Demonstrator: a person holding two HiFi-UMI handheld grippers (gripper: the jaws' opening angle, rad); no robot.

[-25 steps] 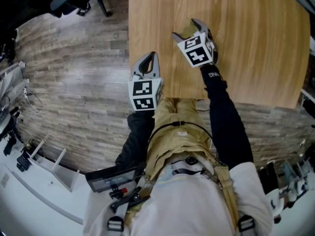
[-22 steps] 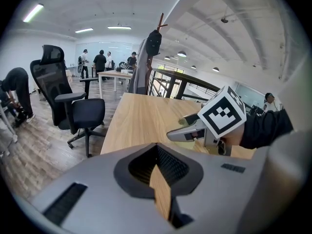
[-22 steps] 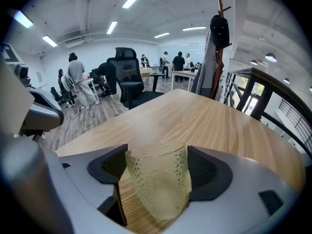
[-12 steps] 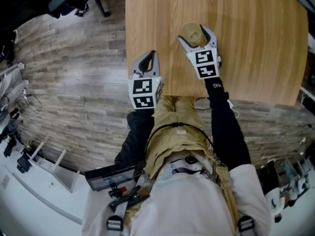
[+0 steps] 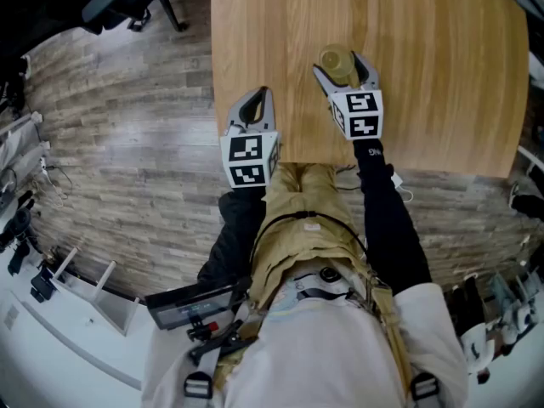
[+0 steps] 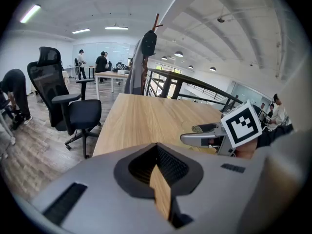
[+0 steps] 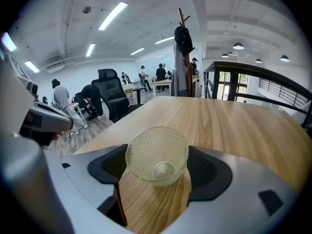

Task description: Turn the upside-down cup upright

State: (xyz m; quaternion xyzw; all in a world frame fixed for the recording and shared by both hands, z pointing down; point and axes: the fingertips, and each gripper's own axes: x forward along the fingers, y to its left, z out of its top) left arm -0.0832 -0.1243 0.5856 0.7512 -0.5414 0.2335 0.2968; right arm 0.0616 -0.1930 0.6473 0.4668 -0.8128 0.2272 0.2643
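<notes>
Right gripper view has the cup (image 7: pixel 157 155) sitting mouth-up between the two jaws of the right gripper (image 7: pixel 157 168): a clear, dimpled glass cup, its round base visible through the open top. The jaws stand wide apart and the cup fills the gap between them, its wall meeting the dark pad on each side, so the gripper is closed on it. Wood grain of the bench (image 7: pixel 243 126) shows directly under the cup; whether the base is touching the wood or held just above it cannot be told. From the head view, the cup (image 5: pixel 337 63) and the right gripper (image 5: pixel 342 66) are over the near middle of the bench (image 5: pixel 442 75), the arm in a dark sleeve reaching forward to it. The left gripper (image 5: pixel 255 109) hangs at the near left corner of the bench, apart from the cup. In the left gripper view its jaws (image 6: pixel 158 172) are drawn together with only a thin slit between them and nothing held. An office chair (image 6: pixel 73 113) stands on the floor beside the bench.
</notes>
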